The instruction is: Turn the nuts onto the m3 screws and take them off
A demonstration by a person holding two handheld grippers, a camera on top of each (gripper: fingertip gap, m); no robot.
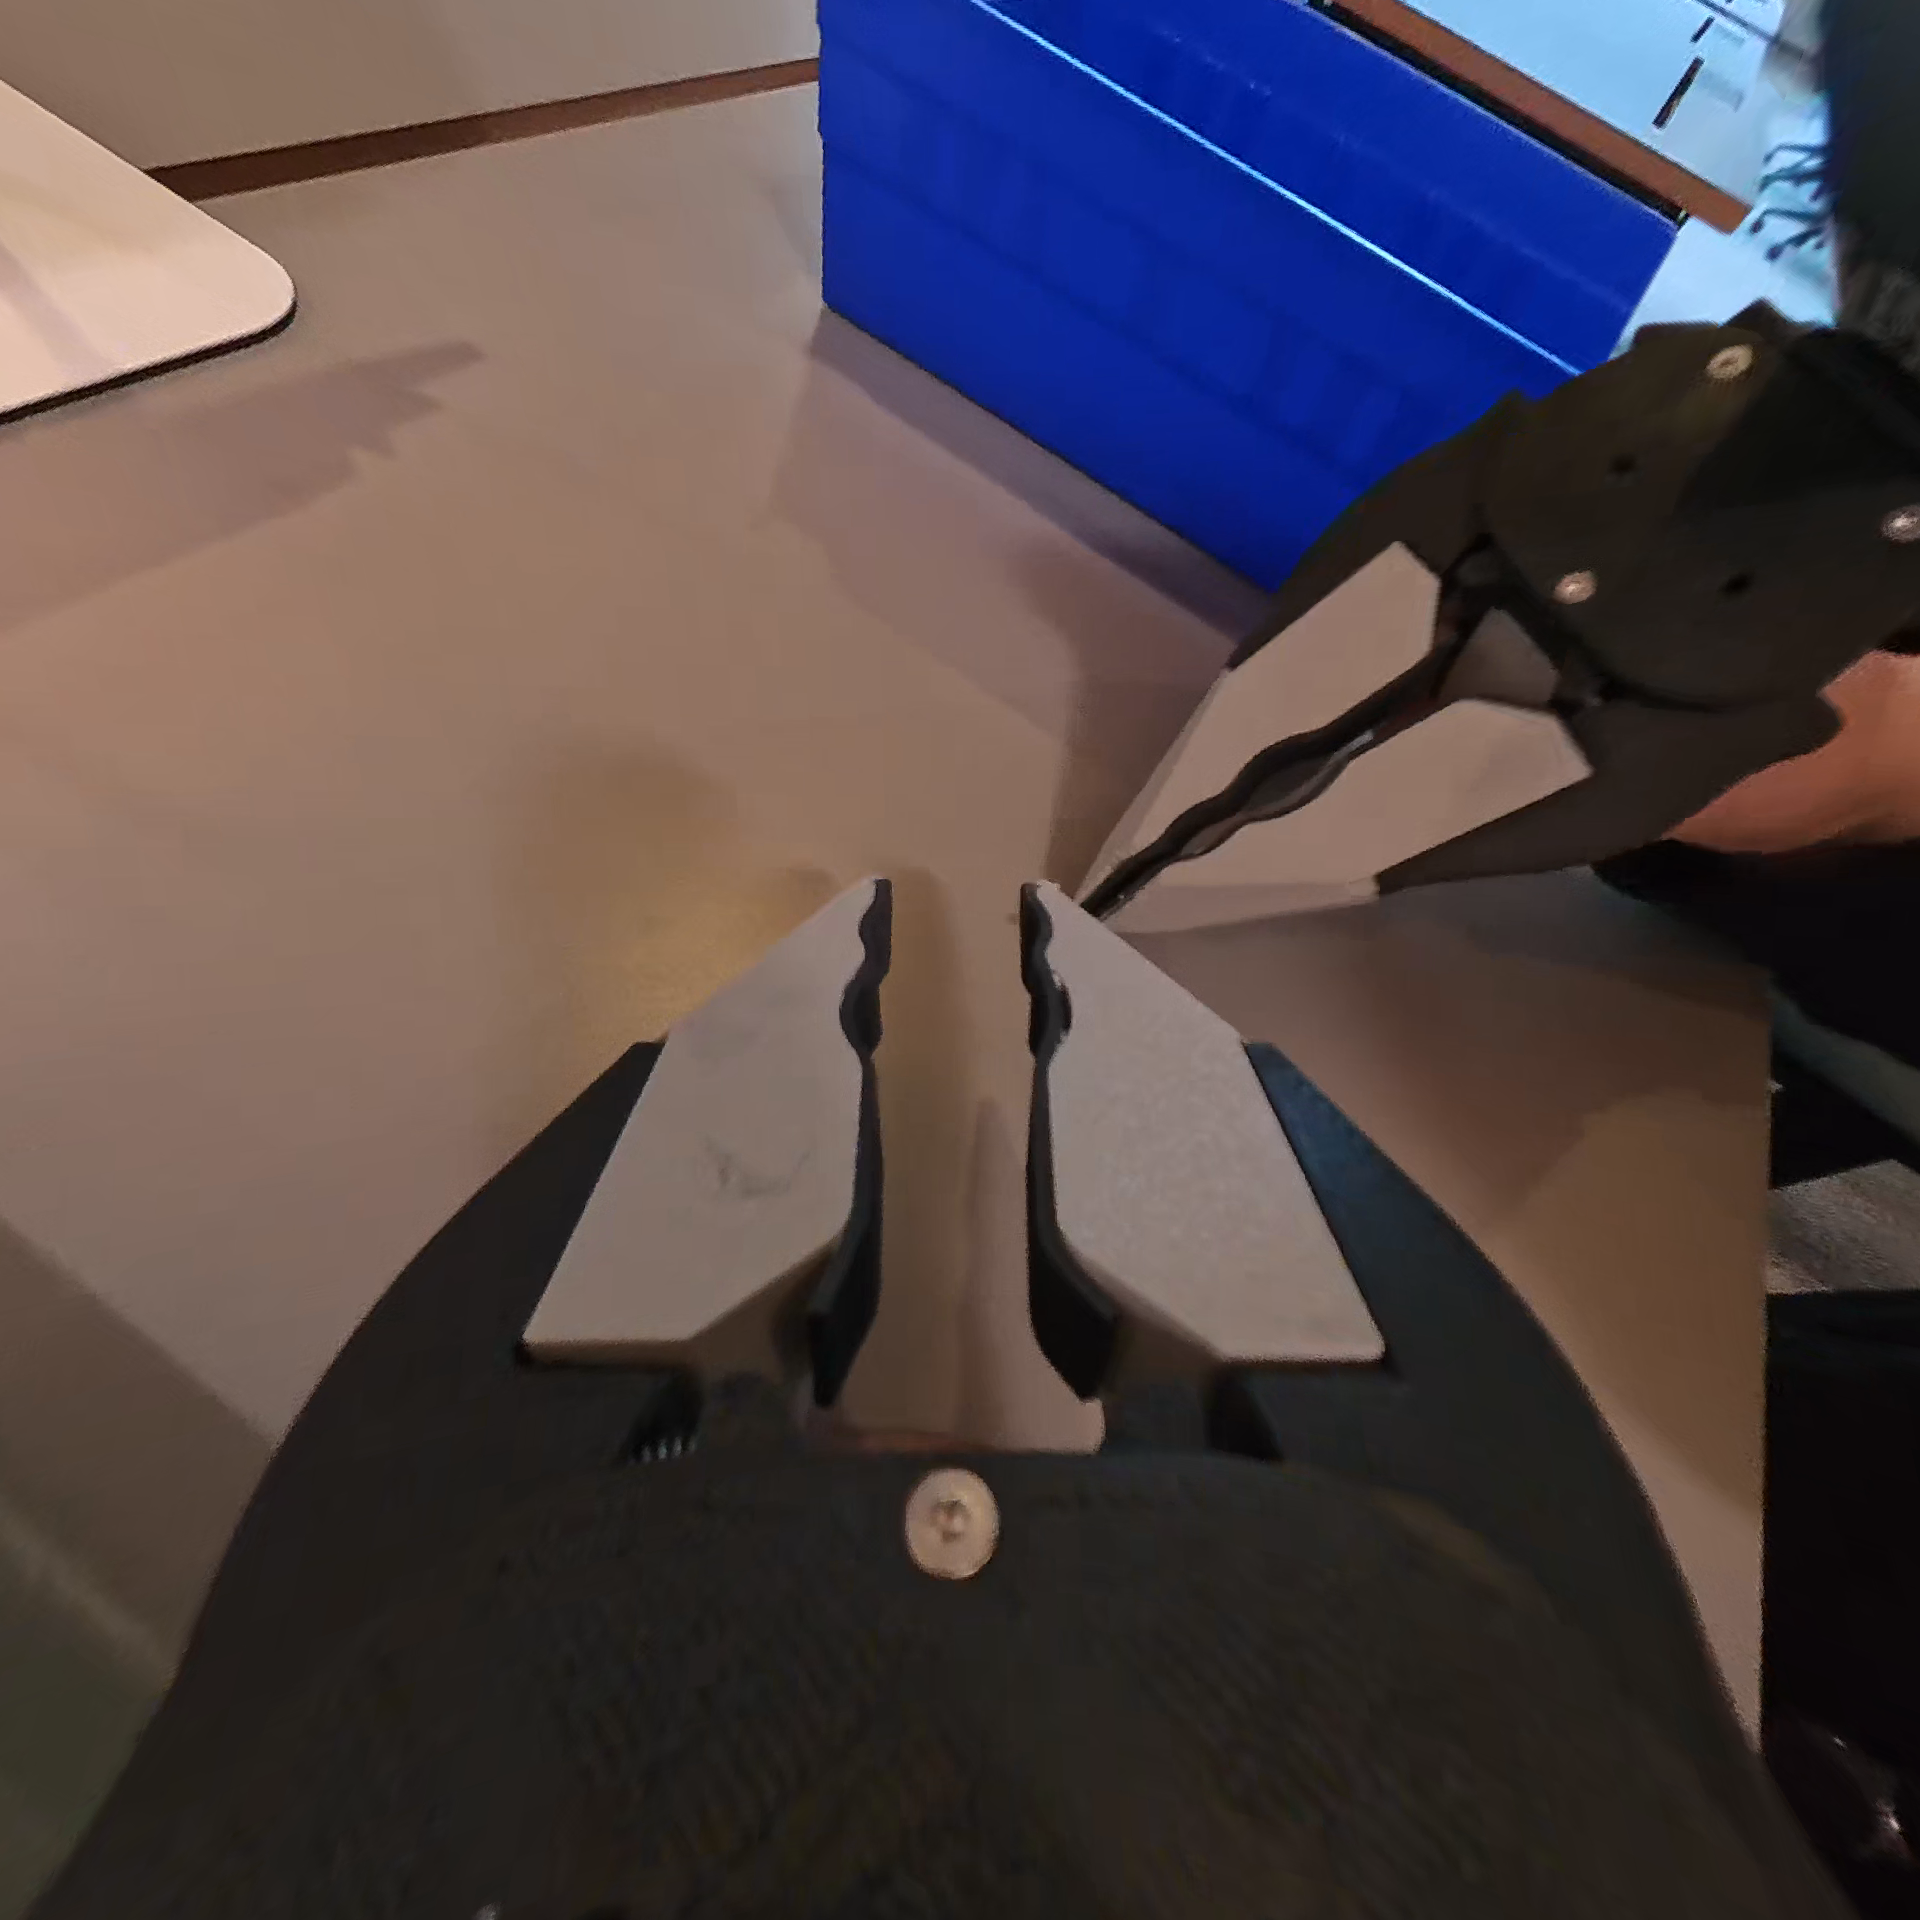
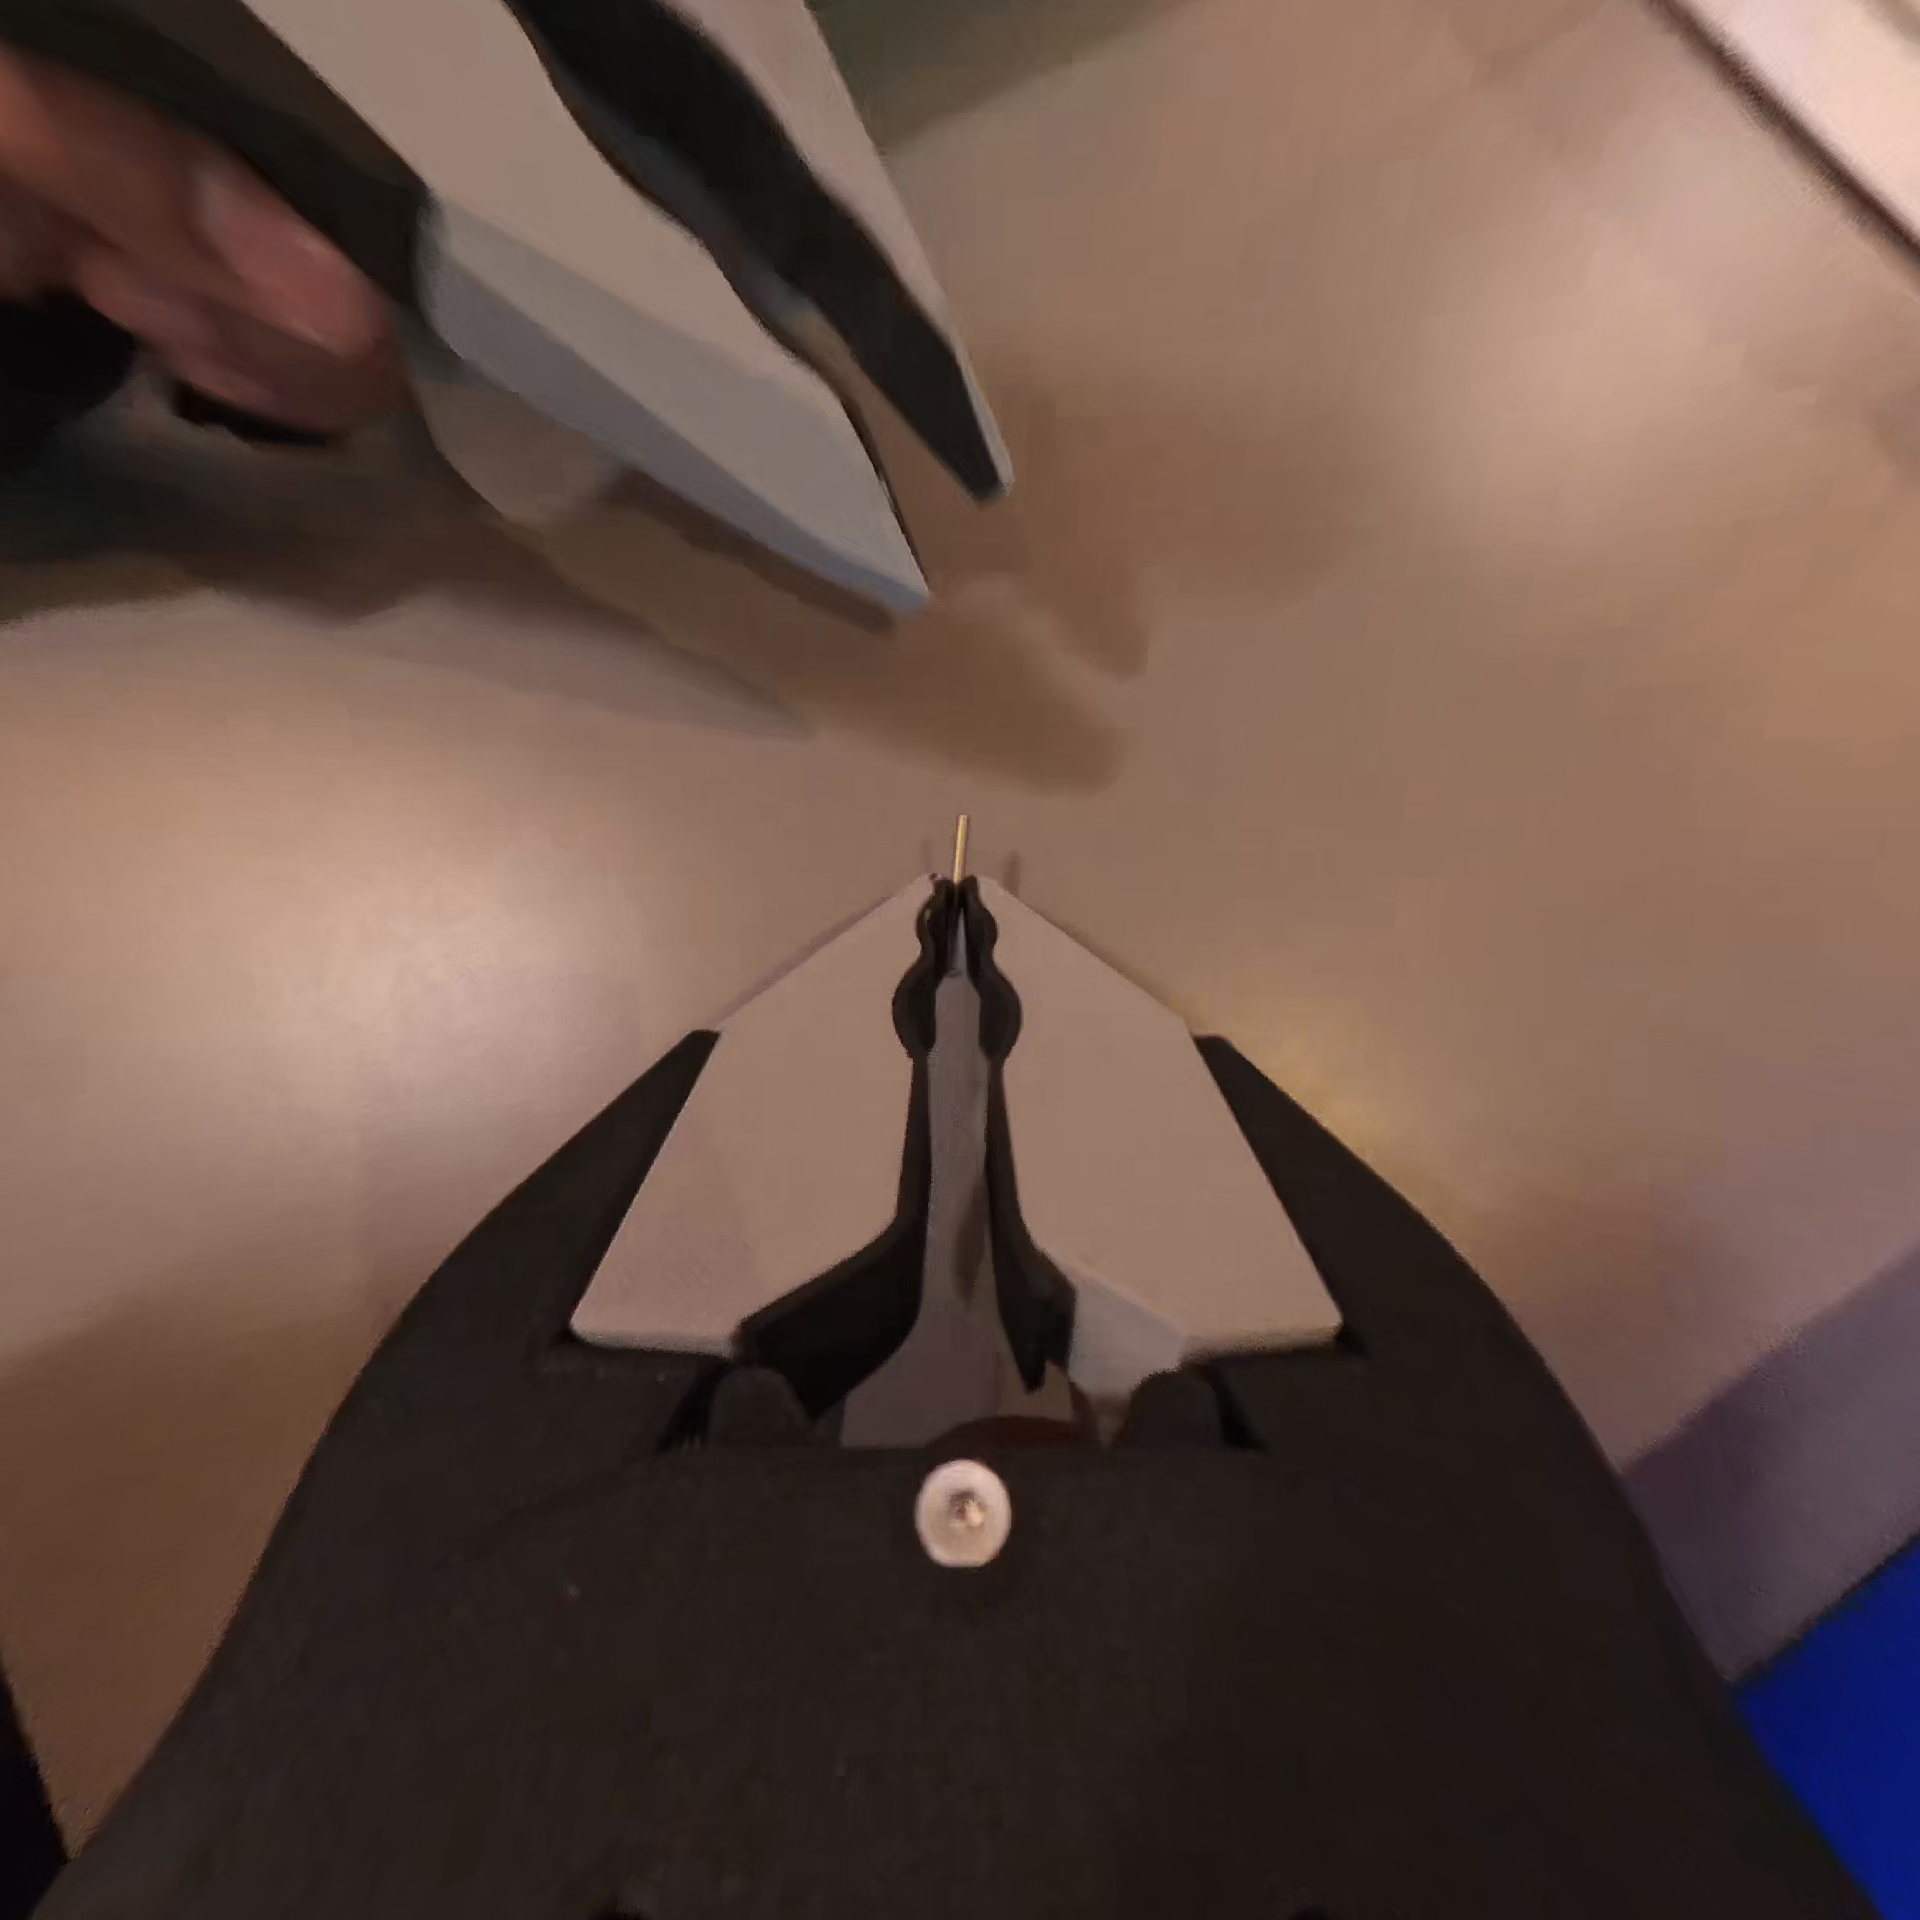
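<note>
My right gripper [image 2: 954, 883] is shut on a thin metal screw [image 2: 962, 840], whose shank sticks out past the fingertips above the grey table. My left gripper [image 1: 954, 896] is open and empty, with a narrow gap between its grey fingers. In the left wrist view the right gripper [image 1: 1091, 900] comes in from the right, shut, its tip almost touching my left gripper's right fingertip. In the right wrist view the left gripper [image 2: 945, 540] hangs blurred at the upper left, a little beyond the screw. No nut is visible in either view.
A blue plastic bin [image 1: 1195, 270] stands at the back right of the table; its corner shows in the right wrist view [image 2: 1839, 1704]. A white board [image 1: 94, 270] lies at the back left. The table edge [image 1: 1766, 1195] runs down the right side. A hand [image 1: 1829, 758] holds the right gripper. The gap from one gripper's tips to the other's is roughly 6 centimetres.
</note>
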